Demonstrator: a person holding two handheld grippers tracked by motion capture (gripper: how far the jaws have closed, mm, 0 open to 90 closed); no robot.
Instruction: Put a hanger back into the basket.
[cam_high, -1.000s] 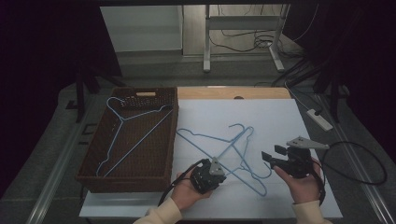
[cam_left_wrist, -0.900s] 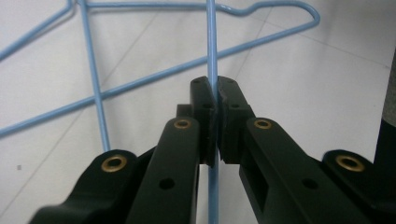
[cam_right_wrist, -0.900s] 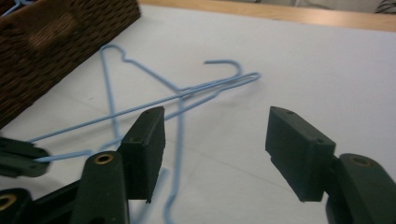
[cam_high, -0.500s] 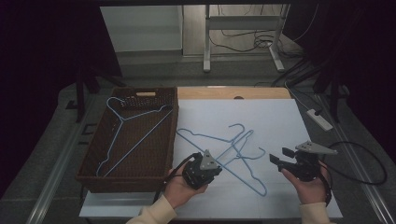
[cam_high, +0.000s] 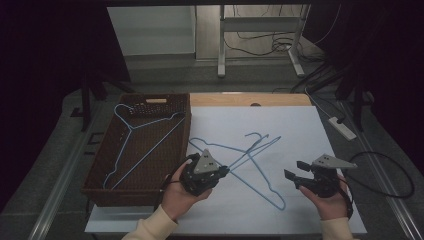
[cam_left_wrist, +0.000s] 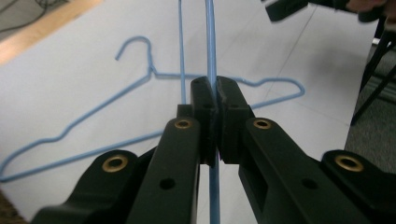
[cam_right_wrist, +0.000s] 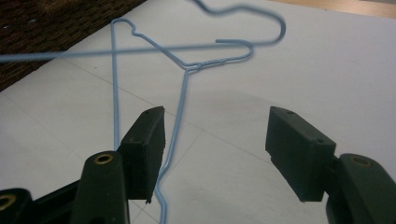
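Two light blue wire hangers lie crossed on the white table top (cam_high: 300, 125). My left gripper (cam_high: 226, 171) is shut on a wire of one blue hanger (cam_high: 252, 152). In the left gripper view that wire (cam_left_wrist: 211, 46) runs straight up from between the closed jaws of my left gripper (cam_left_wrist: 212, 91). The second hanger (cam_high: 270, 190) lies flat, its lower end near my right gripper (cam_high: 294, 170). My right gripper (cam_right_wrist: 215, 144) is open and holds nothing. The flat hanger's wire (cam_right_wrist: 184, 93) passes just inside the left jaw.
A dark wicker basket (cam_high: 100, 165) stands at the table's left with a third blue hanger (cam_high: 145, 150) inside it. A white power strip (cam_high: 342, 127) lies past the right edge. A black cable (cam_high: 395, 175) loops from the right gripper.
My left gripper has drawn a little left and away from the person, its wire still between the jaws. The right gripper has shifted slightly to the right and stays open.
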